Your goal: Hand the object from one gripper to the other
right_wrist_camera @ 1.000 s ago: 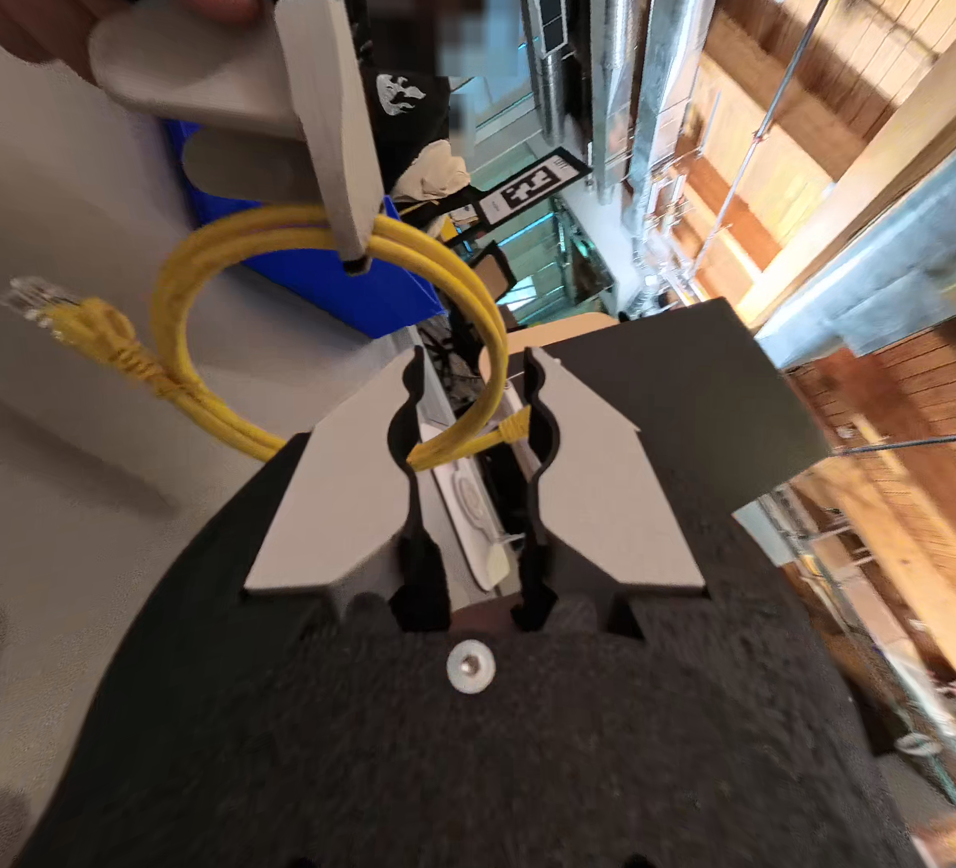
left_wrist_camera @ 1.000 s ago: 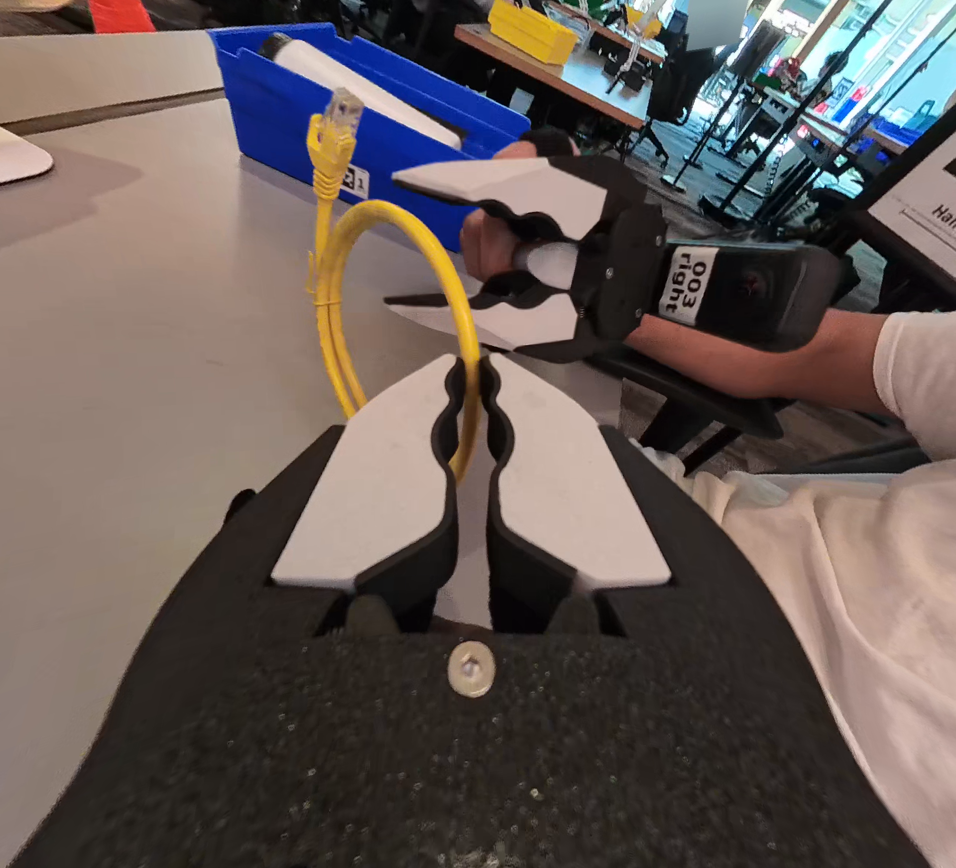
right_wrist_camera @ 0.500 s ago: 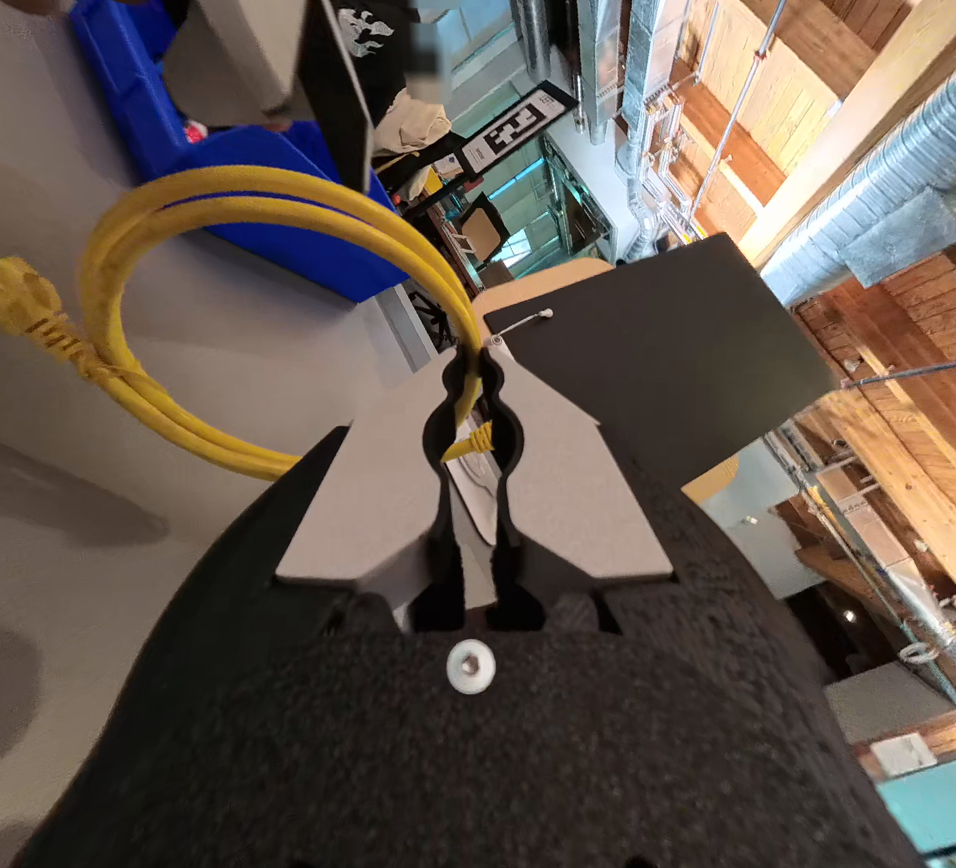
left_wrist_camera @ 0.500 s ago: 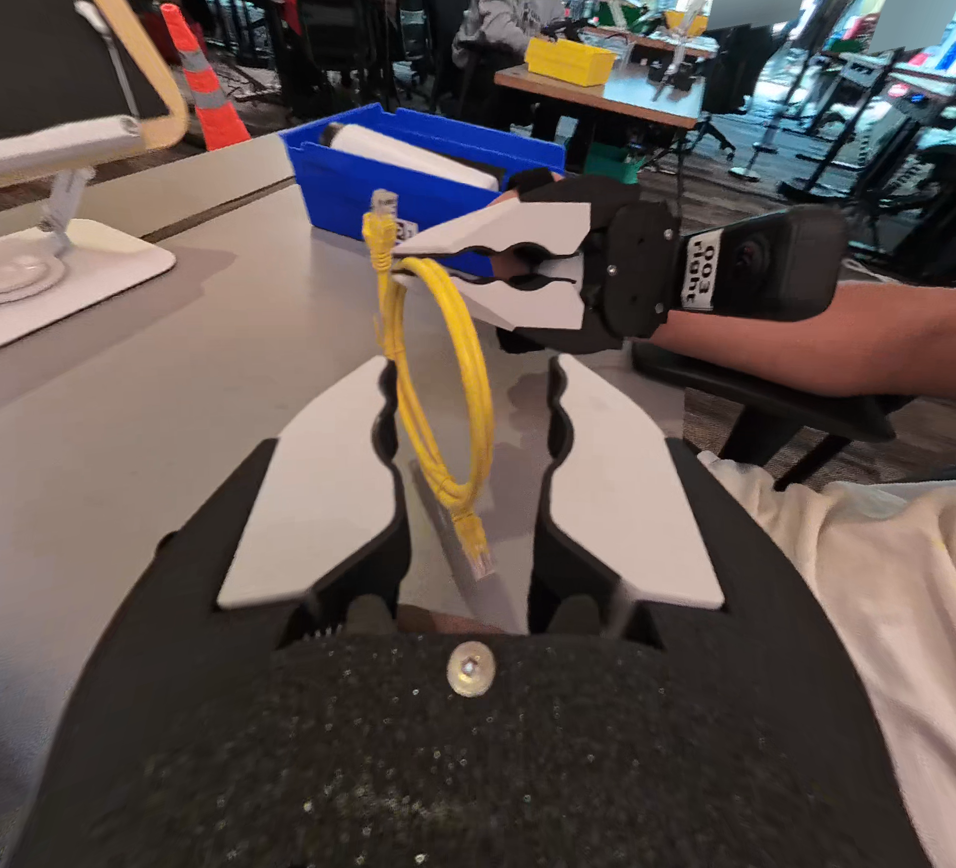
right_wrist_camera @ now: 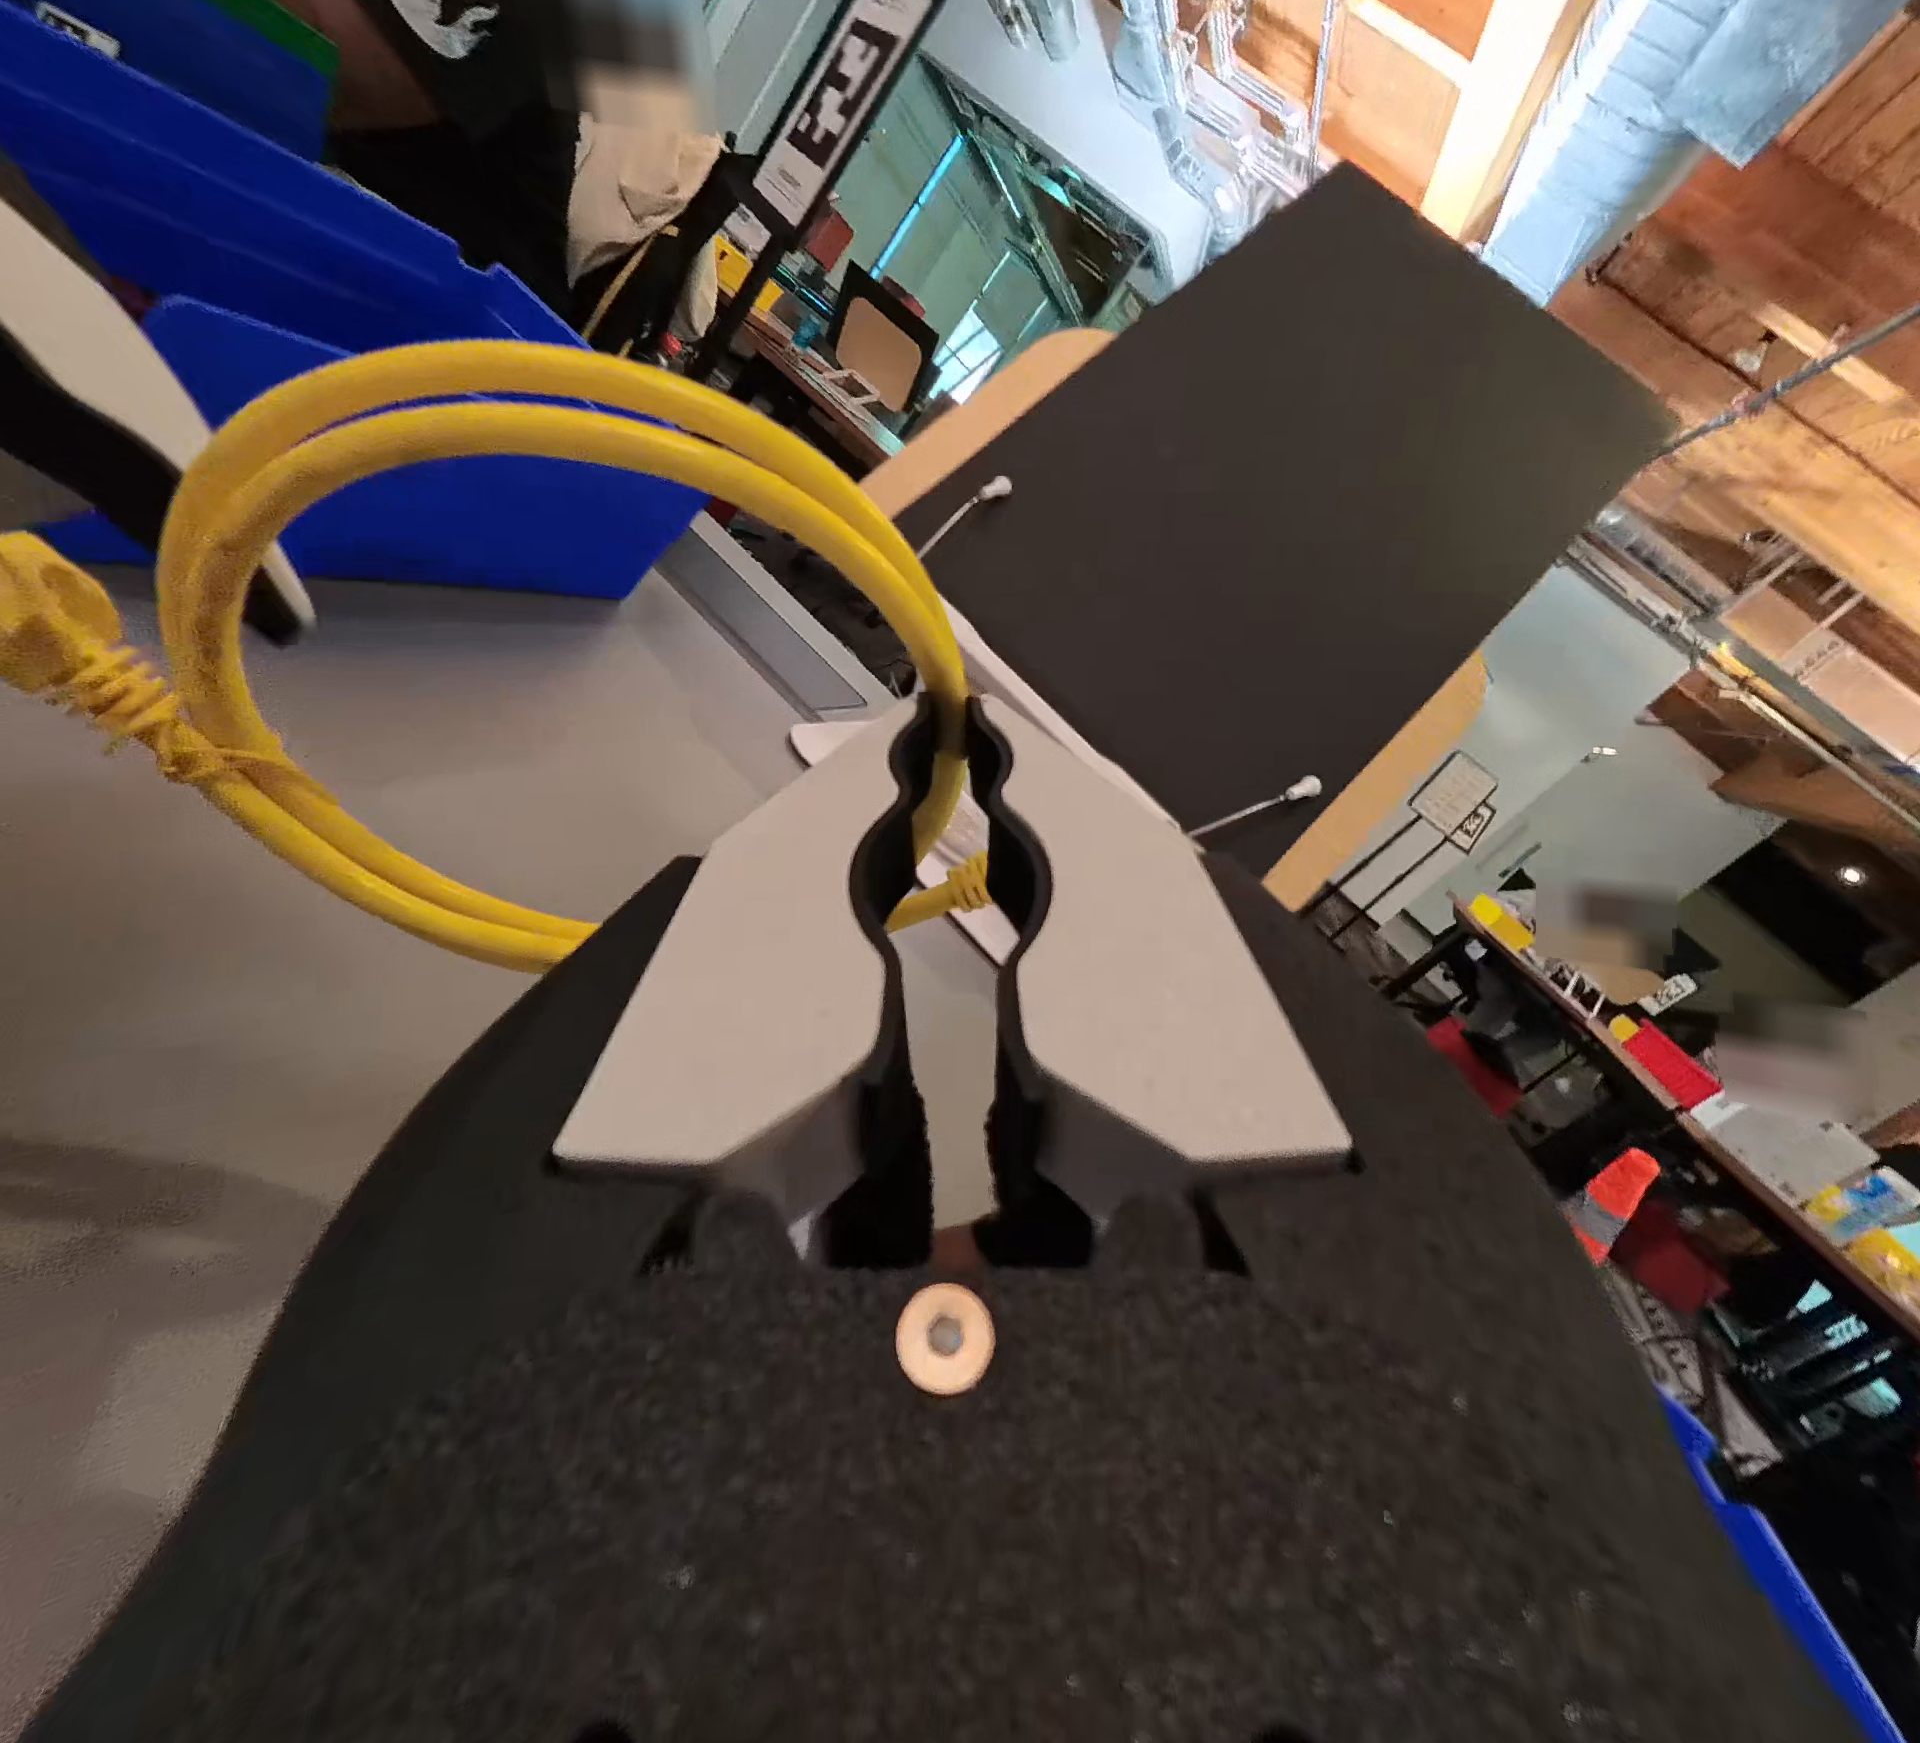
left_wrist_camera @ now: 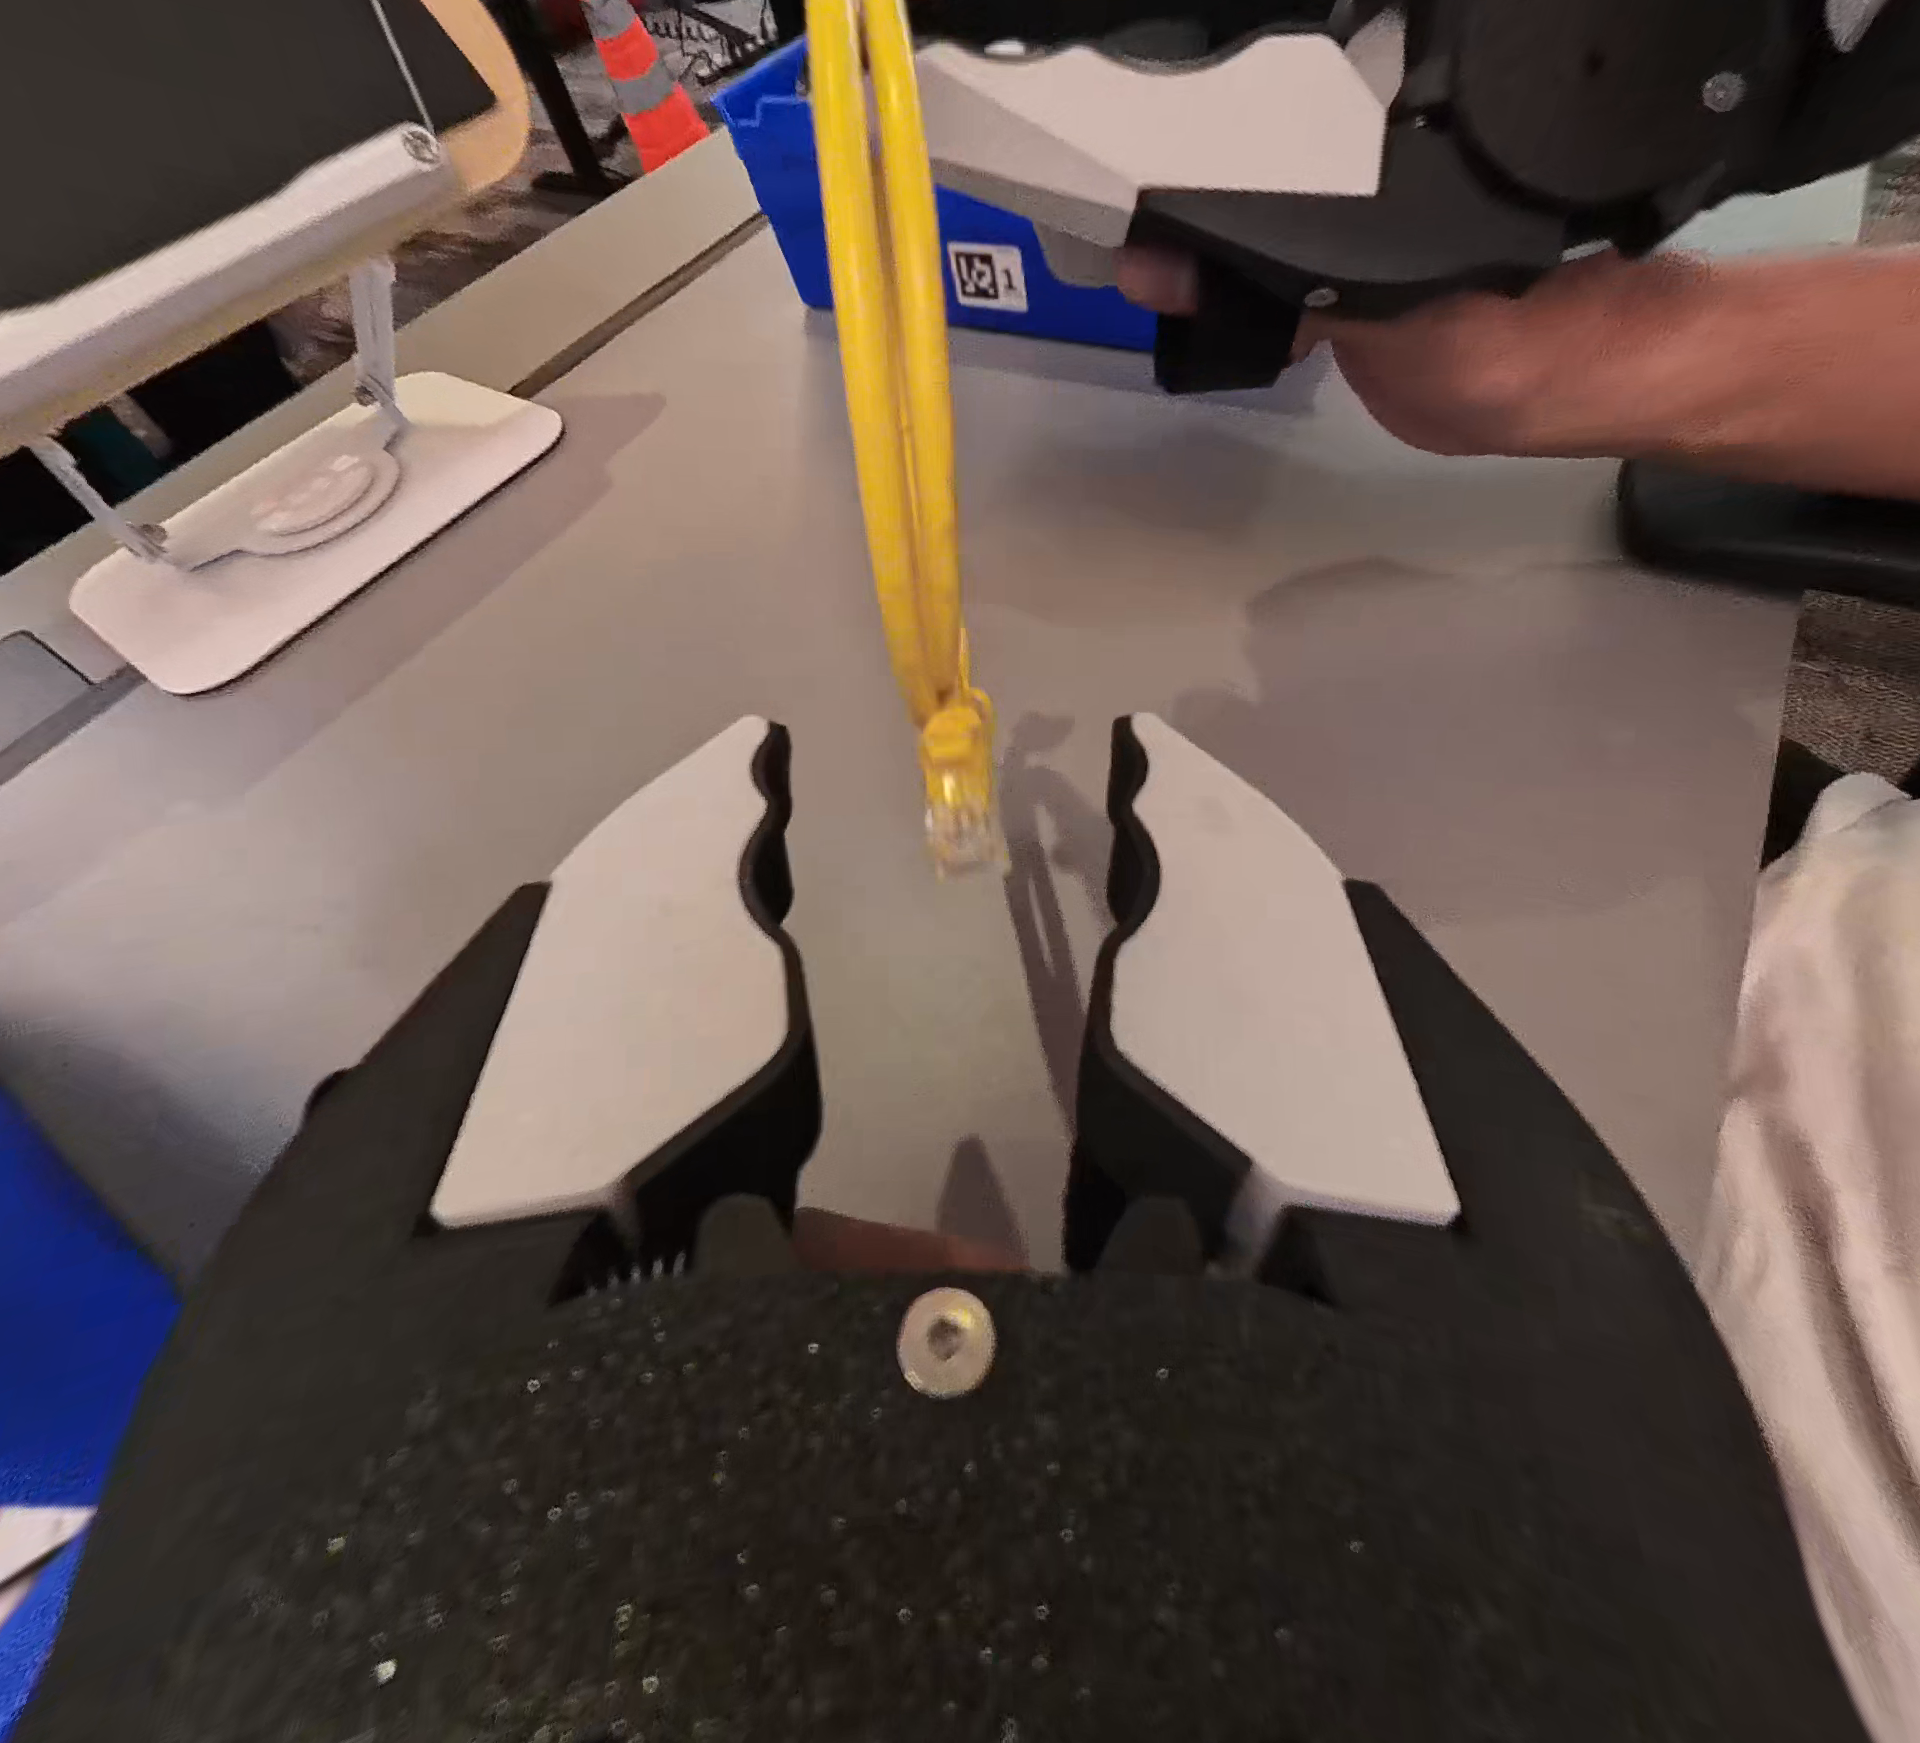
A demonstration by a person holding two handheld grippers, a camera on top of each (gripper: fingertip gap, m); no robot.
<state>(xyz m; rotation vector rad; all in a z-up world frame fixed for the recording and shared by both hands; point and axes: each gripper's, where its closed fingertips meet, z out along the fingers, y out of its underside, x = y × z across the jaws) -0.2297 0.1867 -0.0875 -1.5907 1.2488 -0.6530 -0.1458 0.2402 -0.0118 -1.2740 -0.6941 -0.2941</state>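
Right gripper (right_wrist_camera: 943,717) clamped on coiled yellow network cable (left_wrist_camera: 891,322); left gripper (left_wrist_camera: 945,758) wide open, holding nothing.
Coil hangs long-axis vertical, plug down, above bare grey desk (left_wrist_camera: 1351,706) mid-surface.

Grey table (left_wrist_camera: 644,571) bore a blue bin (left_wrist_camera: 997,259); orange cone (left_wrist_camera: 623,52) behind (exposed timber ceiling (right_wrist_camera: 1714,259) overhead).

Black grainy tongs (left_wrist_camera: 945,862) with wavy-edged grey fingers (left_wrist_camera: 644,987), one silver screw.

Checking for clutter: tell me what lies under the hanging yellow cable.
Under the yellow cable only bare grey table and the cable's shadow show. The open left hand-held gripper hides the table nearer the camera.
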